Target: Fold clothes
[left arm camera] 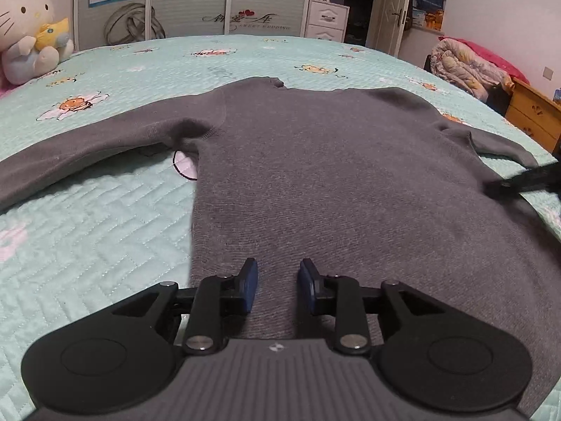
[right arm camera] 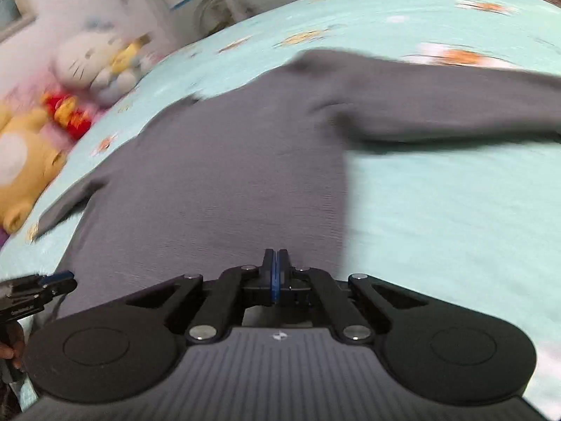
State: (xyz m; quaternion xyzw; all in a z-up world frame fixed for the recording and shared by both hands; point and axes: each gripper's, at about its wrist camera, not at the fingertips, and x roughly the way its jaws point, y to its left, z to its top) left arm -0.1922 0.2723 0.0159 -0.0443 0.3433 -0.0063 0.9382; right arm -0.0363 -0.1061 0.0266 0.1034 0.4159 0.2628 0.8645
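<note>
Grey knit sweater [left arm camera: 315, 161] spread flat on a bed, hem nearest the camera, collar at the far end, long axis running straight away from the left claw [left arm camera: 277, 289]. Blue pads [left arm camera: 249, 289] parted by a narrow gap, nothing between them, poised just above the hem edge near the garment's left side. One sleeve [left arm camera: 80, 154] stretched out to the left across the mint quilted bedspread [left arm camera: 87, 231]; opposite sleeve reaching right, where a blurred dark shape, probably the right claw [left arm camera: 522, 180], crosses the frame edge. Beyond the bed: white plush cat [left arm camera: 26, 24], wardrobe doors with posters, white drawers [left arm camera: 328, 19], open doorway, bundled quilt and wooden cabinet to the right.

Seen from the right wrist, heavily blurred: right claw [right arm camera: 277, 273] shut, pads pressed together, no cloth visibly caught between them, set over the hem close to the sweater's [right arm camera: 224, 182] right side seam. Body of the garment lying ahead and leftward, right sleeve [right arm camera: 438, 105] extending away to the right, nearer this hand than the other. Left claw [right arm camera: 52, 280] entering low at the left edge. Yellow bear plush [right arm camera: 24, 165] and the white cat [right arm camera: 94, 63] lined along the far side of the bedspread [right arm camera: 455, 210].
</note>
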